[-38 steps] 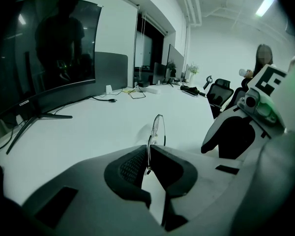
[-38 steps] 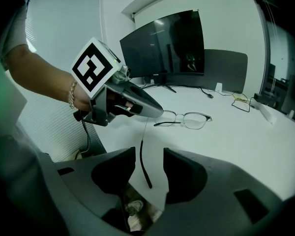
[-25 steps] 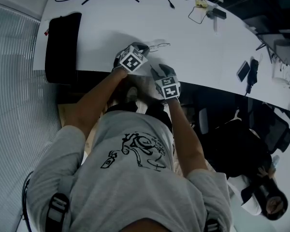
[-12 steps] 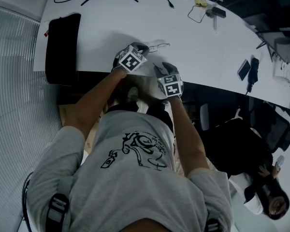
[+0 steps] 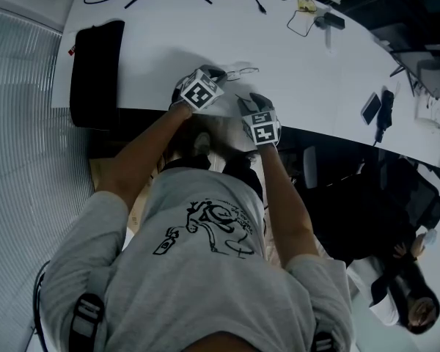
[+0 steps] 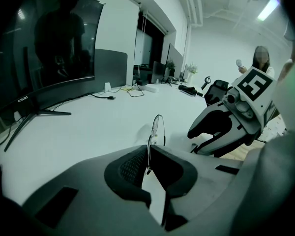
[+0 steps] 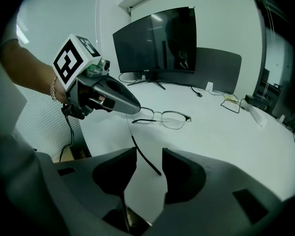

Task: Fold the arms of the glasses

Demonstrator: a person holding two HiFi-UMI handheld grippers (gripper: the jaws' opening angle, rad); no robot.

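Right gripper [image 5: 251, 103] has edged up toward the glasses [image 7: 169, 118]. Its jaws have just been closing a bit but stand wide apart. Glasses are near the front edge of the desk [image 5: 169, 28], lenses facing the far side. Left gripper [image 5: 214, 75] is clamped on one end of the frame, jaws nearly together on the thin rim. One arm [image 7: 145, 159] sticks out unfolded toward the right gripper, its tip between the right jaws, with neither pad touching it. Monitor [image 7: 157, 43] stands at the desk's far side.
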